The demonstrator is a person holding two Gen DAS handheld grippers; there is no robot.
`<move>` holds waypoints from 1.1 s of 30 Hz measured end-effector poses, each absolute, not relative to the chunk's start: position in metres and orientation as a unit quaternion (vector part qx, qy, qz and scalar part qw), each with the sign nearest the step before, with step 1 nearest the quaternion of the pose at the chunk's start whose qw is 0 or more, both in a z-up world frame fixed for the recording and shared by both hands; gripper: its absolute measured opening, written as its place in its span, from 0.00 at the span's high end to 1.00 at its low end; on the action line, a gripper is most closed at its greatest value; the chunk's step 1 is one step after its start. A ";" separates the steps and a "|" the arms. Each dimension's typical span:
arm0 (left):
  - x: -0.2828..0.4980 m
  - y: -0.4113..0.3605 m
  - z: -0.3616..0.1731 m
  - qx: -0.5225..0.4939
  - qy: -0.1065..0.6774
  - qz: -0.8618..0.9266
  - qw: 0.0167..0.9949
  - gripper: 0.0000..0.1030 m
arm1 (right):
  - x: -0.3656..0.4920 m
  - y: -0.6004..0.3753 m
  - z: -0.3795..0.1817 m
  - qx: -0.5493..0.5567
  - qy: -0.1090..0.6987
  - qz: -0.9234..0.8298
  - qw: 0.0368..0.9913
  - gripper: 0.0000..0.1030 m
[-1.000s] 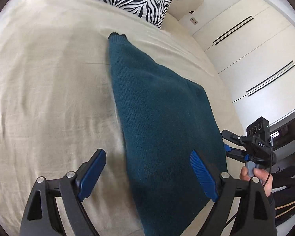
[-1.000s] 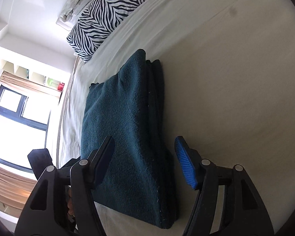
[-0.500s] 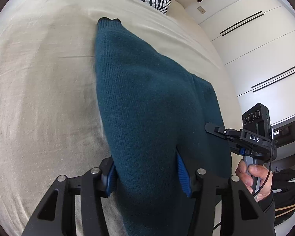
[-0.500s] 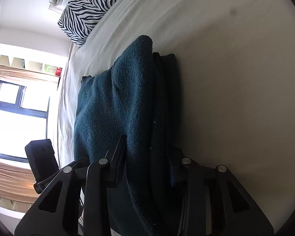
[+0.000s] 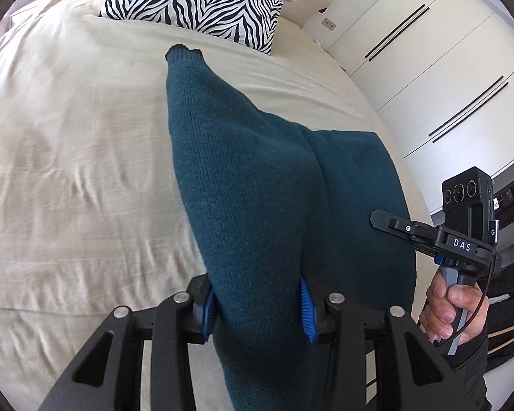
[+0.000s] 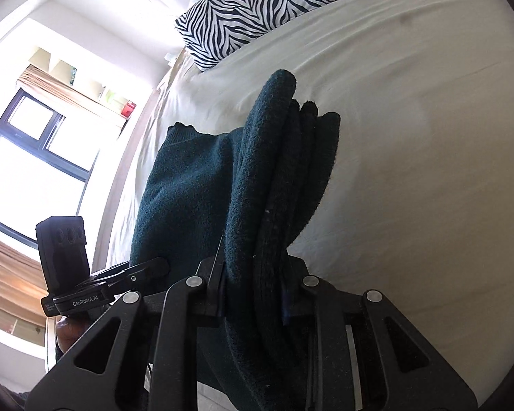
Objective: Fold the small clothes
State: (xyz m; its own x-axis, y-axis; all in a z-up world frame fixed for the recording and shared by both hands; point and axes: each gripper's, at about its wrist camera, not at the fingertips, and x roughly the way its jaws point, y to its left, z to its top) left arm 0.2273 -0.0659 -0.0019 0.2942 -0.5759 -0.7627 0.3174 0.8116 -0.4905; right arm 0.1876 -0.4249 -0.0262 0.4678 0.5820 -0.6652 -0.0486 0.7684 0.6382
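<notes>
My left gripper point(image 5: 257, 303) has just been closing and now pinches the teal sweater point(image 5: 250, 185) at 6 o'clock; my right gripper point(image 6: 252, 289) likewise clamps its stacked folds. The sweater lifts off the bed point(image 5: 72, 144), its near edge hidden behind my gripper frames, its far cuff at 12 o'clock.

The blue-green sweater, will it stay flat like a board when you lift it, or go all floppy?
Probably floppy: the sweater already sags between the left gripper and the right gripper, both clamped on it. Its thick fuzzy knit likely won't slip from the pads. The folded layers at one edge look loose and may fan apart.
</notes>
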 end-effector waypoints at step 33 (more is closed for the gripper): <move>0.092 0.050 -0.062 -0.114 0.474 -0.174 0.856 0.35 | 0.057 -0.378 -0.089 0.340 0.445 0.105 0.822 0.55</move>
